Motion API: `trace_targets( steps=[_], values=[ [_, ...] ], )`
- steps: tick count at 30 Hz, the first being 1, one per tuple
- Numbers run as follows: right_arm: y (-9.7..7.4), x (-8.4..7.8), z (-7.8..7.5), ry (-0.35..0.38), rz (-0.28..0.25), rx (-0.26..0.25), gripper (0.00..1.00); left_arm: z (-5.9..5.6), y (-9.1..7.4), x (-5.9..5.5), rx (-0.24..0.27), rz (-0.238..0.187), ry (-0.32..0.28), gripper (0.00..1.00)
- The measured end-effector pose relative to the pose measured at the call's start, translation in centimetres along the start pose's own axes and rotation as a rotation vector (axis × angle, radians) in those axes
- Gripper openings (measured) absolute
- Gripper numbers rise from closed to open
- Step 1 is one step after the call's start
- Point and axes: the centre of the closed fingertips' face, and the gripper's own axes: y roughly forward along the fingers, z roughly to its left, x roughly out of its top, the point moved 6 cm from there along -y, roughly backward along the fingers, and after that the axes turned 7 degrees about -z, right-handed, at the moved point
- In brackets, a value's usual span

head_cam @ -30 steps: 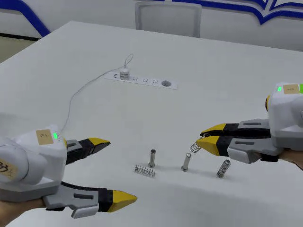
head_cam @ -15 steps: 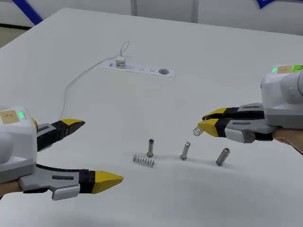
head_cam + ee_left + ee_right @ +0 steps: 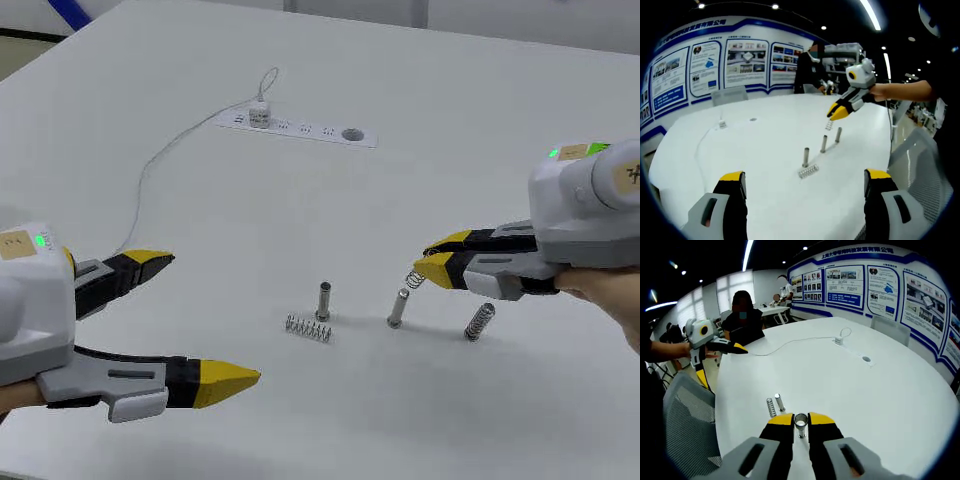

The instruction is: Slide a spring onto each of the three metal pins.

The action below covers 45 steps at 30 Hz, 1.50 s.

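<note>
Your right gripper (image 3: pixel 431 264) is clenched on one end of a spring (image 3: pixel 414 279), and the rest of the coil hangs free off the jaw tips, just above the top of the middle pin (image 3: pixel 398 308) and a little to its far side. That pin is the landmark here, and it is also the weak spot. It appears to stand loose on the table (image 3: pixel 200 200) with a slight lean, so if the coil's open end lands on the pin's rim and not over it, a downward push would likely tip the pin. If it tips toward your right, it could knock the pin (image 3: pixel 479 321) just right of it, which seems to carry its spring already. If it tips left, it could reach the bare pin (image 3: pixel 324 300) and the loose spring (image 3: pixel 307 328) lying at that pin's foot. With so little of the coil held, the spring may also bend sideways or snap out of the jaws. Your left gripper (image 3: pixel 195 320) is spread wide with nothing in it, well to the left of the middle pin, so nothing steadies that pin.
</note>
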Motion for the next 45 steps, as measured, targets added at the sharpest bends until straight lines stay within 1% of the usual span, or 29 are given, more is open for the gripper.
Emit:
trace_targets(
  steps=[3, 6, 8, 11, 20, 25, 26, 30, 33, 39, 41, 45],
  values=[
    [0.5, -0.2, 0.1, -0.003, 0.016, 0.006, 0.11, 0.0, 0.0, -0.1, 0.002, -0.006, -0.013, 1.00],
    [0.8, -0.6, 0.3, -0.049, 0.054, 0.005, 0.11, 0.1, -0.1, -0.1, 0.012, -0.009, -0.020, 1.00],
    [1.1, -0.9, 0.4, -0.050, 0.063, 0.012, 0.11, 0.2, -0.2, -0.2, 0.016, -0.012, -0.025, 1.00],
    [1.5, -1.2, 0.4, -0.073, 0.084, 0.009, 0.11, 0.2, -0.4, -0.3, 0.022, -0.014, -0.030, 1.00],
    [2.5, -2.2, 0.5, -0.085, 0.126, 0.014, 0.11, 0.0, -0.7, -0.9, 0.025, -0.003, -0.048, 1.00],
    [3.3, -3.3, 0.5, -0.104, 0.163, 0.013, 0.11, 0.0, -0.9, -1.0, 0.031, -0.006, -0.057, 1.00],
    [3.6, -3.7, 0.2, -0.114, 0.175, 0.012, 0.11, 0.0, -0.9, -1.0, 0.030, -0.010, -0.060, 1.00],
    [4.0, -4.2, 0.4, -0.113, 0.184, 0.017, 0.11, 0.1, -0.9, -0.9, 0.032, -0.008, -0.060, 1.00],
    [4.3, -4.3, 0.5, -0.113, 0.186, 0.016, 0.11, 0.1, -0.9, -0.7, 0.031, -0.016, -0.065, 1.00],
    [4.7, -4.8, 0.4, -0.144, 0.213, 0.017, 0.11, 0.1, -0.9, -0.9, 0.033, -0.011, -0.069, 1.00],
    [4.7, -4.8, 0.4, -0.143, 0.211, 0.017, 0.11, 0.1, -1.0, -0.9, 0.032, -0.012, -0.073, 1.00],
    [4.8, -4.8, 0.3, -0.145, 0.209, 0.009, 0.12, 0.0, -1.0, -1.1, 0.033, -0.001, -0.072, 1.00]
  ],
)
